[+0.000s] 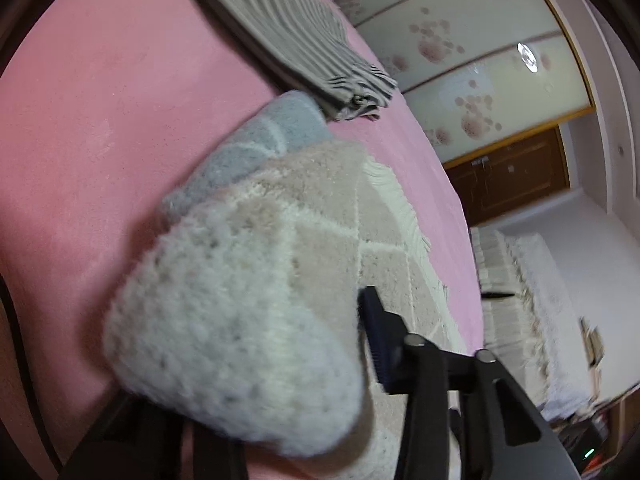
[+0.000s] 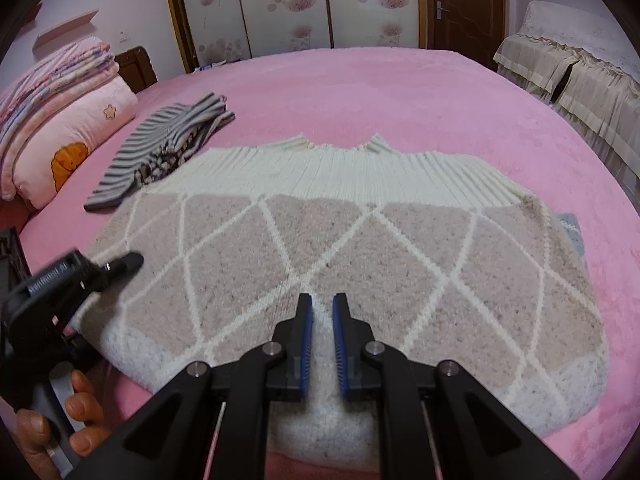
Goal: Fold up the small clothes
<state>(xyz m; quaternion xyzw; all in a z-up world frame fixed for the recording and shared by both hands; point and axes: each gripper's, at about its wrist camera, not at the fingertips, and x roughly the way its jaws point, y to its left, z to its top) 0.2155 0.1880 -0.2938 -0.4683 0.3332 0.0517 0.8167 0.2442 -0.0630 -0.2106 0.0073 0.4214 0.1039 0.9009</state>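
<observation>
A fuzzy beige sweater with a white diamond pattern and cream ribbed band lies spread on the pink bed. My right gripper hovers over its near edge, jaws slightly apart with nothing between them. My left gripper is at the sweater's left side. In the left wrist view a bunched fold of the sweater sits between its fingers, lifted off the bed; the left finger is hidden by fabric. A grey-blue part shows beyond the fold.
A folded grey striped garment lies left of the sweater, also in the left wrist view. Pillows and folded quilts sit at the bed's left. A covered sofa stands right; wardrobe doors behind.
</observation>
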